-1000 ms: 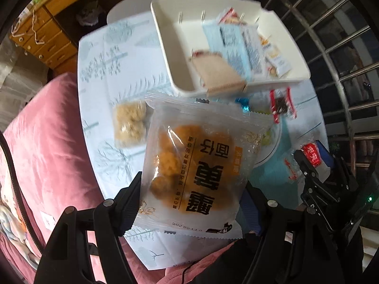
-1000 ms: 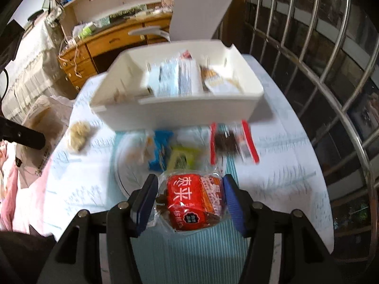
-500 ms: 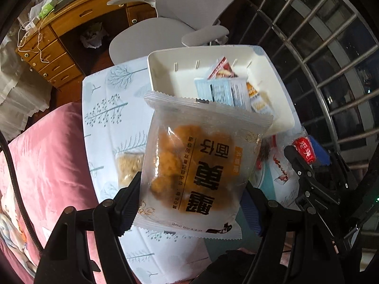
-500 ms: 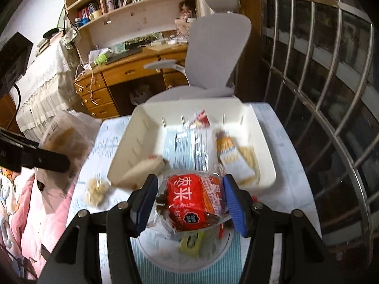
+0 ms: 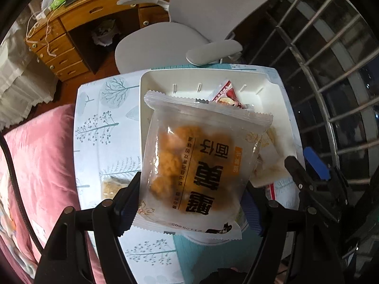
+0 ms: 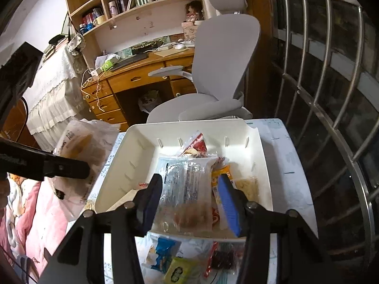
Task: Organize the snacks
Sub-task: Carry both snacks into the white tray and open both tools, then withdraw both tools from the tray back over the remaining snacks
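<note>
- Tree-printed tablecloth (image 5: 104, 127) covers the table; a grey office chair (image 6: 220, 71) and a wooden desk (image 6: 142, 75) stand behind it, and a metal window grille (image 6: 331, 94) fills the right side.
- White tray (image 6: 118, 177) sits on the cloth and holds several snack packets, among them a clear packet (image 6: 184, 184) lying flat.
- Left gripper (image 5: 191, 201) pinches a translucent bag of orange fried snacks (image 5: 201, 165) between its pads, held above the tray's near-left part.
- Right gripper (image 6: 189, 198) hangs over the tray's near edge; its jaws are closing with nothing gripped between them, the clear packet lying below.
- Loose packets, one blue (image 6: 163, 250) and one yellow-green (image 6: 180, 269), lie on the table before the tray.
</note>
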`<state>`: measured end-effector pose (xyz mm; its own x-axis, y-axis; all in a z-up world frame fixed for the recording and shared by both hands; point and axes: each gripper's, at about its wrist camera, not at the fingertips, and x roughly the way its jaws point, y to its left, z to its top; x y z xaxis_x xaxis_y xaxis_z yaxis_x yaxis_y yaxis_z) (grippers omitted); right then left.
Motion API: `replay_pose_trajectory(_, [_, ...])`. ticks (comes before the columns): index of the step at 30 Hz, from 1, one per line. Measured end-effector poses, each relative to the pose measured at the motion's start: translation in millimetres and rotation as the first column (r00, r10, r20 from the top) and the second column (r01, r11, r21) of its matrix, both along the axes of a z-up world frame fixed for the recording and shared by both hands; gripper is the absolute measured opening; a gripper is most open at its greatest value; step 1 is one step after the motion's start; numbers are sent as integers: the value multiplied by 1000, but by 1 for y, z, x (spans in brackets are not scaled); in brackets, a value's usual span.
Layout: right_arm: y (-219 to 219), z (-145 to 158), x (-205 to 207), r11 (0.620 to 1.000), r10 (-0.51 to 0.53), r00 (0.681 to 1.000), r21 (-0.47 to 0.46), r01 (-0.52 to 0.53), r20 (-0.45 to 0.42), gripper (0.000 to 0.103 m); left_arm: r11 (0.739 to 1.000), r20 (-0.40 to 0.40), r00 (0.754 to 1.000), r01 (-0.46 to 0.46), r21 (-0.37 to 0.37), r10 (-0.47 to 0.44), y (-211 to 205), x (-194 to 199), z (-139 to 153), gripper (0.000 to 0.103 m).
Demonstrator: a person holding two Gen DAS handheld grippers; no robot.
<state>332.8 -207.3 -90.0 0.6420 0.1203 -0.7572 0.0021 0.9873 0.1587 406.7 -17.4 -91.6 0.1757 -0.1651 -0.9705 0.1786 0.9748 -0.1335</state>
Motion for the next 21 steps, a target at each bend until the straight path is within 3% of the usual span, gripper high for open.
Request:
replay_pose_trajectory(4, [-16,-13,7,999,26,999,34,-25,-26,49,999,4,999,-46,-1,46,-11,8,-8,81])
replay_pose_trajectory(12, [-43,-28,10,995,42,997,94,-35,-68,49,995,7,996,-95,20,94,-20,7,-8,81])
replay_pose_trajectory(21, [-61,-17,-4,992,24,996,129,-12,-91,49,996,18,996,-89,6,89,-21,-19,9,81])
